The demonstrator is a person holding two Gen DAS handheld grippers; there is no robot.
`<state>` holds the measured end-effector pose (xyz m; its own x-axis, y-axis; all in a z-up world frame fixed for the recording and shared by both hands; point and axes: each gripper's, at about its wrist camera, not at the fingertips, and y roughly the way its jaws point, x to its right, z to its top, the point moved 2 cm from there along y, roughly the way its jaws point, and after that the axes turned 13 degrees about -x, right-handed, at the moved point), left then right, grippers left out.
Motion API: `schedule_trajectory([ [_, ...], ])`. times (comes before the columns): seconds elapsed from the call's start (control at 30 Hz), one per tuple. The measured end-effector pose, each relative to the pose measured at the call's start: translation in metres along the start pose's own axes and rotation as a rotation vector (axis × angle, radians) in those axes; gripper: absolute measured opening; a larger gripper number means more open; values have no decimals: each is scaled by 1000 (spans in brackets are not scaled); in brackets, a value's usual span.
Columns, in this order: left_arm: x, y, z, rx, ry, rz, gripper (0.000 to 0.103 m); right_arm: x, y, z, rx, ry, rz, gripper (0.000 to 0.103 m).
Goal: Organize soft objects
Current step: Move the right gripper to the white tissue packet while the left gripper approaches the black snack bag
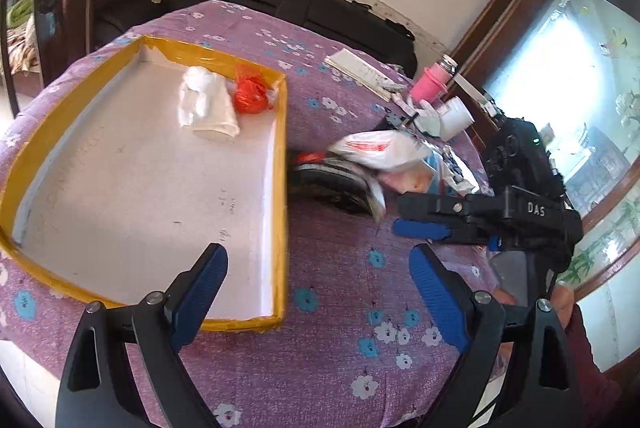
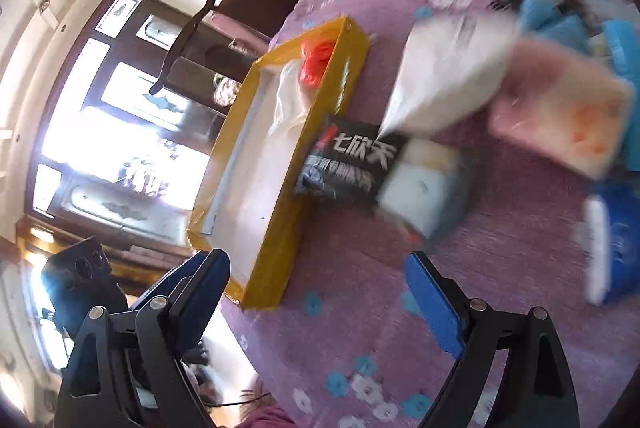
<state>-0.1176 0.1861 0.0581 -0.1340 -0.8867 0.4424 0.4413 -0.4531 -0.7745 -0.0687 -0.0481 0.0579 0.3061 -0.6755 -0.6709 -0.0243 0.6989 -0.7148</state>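
A shallow yellow-rimmed tray (image 1: pixel 282 156) lies on the purple flowered tablecloth. Inside it at the far end lie a white cloth (image 1: pixel 206 104) and a crumpled red bag (image 1: pixel 250 94). Right of the tray is a heap: a black printed pouch (image 1: pixel 340 184), a white plastic bag (image 1: pixel 380 148) and a pink packet (image 1: pixel 408 180). My left gripper (image 1: pixel 318 282) is open and empty above the tray's near right corner. My right gripper (image 2: pixel 316 284) is open and empty; it also shows in the left wrist view (image 1: pixel 420 220), next to the heap. The right wrist view shows the tray (image 2: pixel 308 136), the black pouch (image 2: pixel 348 160), the white bag (image 2: pixel 444 76) and the pink packet (image 2: pixel 560 108), blurred.
At the table's far right stand a pink bottle (image 1: pixel 430 84), a white cup (image 1: pixel 456 116) and a white notepad (image 1: pixel 360 68). A black bag (image 1: pixel 280 0) lies behind the table. Blue packets (image 2: pixel 612 244) lie at the right. The table edge (image 2: pixel 224 328) is near.
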Motion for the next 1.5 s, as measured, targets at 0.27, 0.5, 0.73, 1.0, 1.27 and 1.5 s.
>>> schedule_trajectory([
  [0.27,6,13,-4,-40,27,-8,92,-13,-5,20,124,-40,-284,93],
  [0.5,2,4,-6,-18,34,-17,92,-37,-9,57,205,-59,-152,93],
  [0.73,5,6,-12,-33,49,-26,92,-20,44,94,63,19,-182,93],
  [1.0,-6,4,-11,-29,19,-45,92,-16,54,45,-119,125,171,94],
  [1.27,22,7,-21,-48,136,-50,92,-6,-6,16,60,91,-96,93],
  [1.5,51,16,-35,-65,246,24,92,-9,16,46,84,-37,-562,92],
])
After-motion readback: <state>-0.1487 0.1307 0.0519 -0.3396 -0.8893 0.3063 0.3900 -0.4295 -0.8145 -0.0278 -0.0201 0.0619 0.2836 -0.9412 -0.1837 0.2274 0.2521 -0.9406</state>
